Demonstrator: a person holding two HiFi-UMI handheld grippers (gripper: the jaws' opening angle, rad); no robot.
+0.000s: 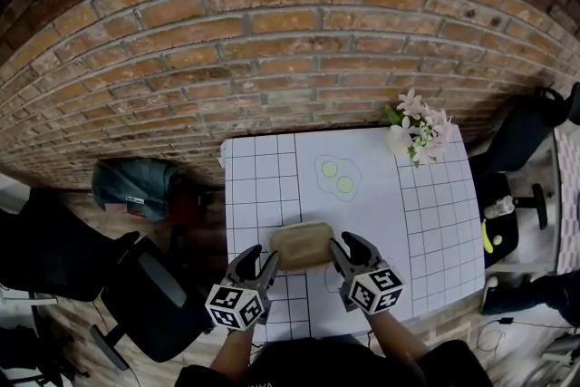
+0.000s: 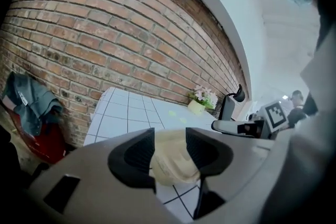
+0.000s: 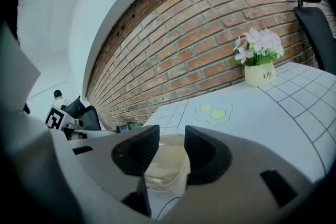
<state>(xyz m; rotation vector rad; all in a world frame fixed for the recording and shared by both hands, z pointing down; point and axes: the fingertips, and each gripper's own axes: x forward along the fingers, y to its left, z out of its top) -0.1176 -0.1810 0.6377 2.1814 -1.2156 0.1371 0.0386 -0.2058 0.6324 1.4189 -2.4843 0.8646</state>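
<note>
Head view alone shows the beige container (image 1: 303, 246) clamped between left gripper (image 1: 257, 262) and right gripper (image 1: 348, 247), near the table (image 1: 426, 213) edge; far side open.

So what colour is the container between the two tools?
The container is plain beige, with no pattern. The head view shows it best.

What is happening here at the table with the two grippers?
A person works two grippers, and both grip one beige bag at the near part of the white gridded table. The left gripper has the bag's left end between its jaws; the right gripper has its right end. Farther back on the table are two yellow-green dots, and flowers stand at its far right corner.
</note>
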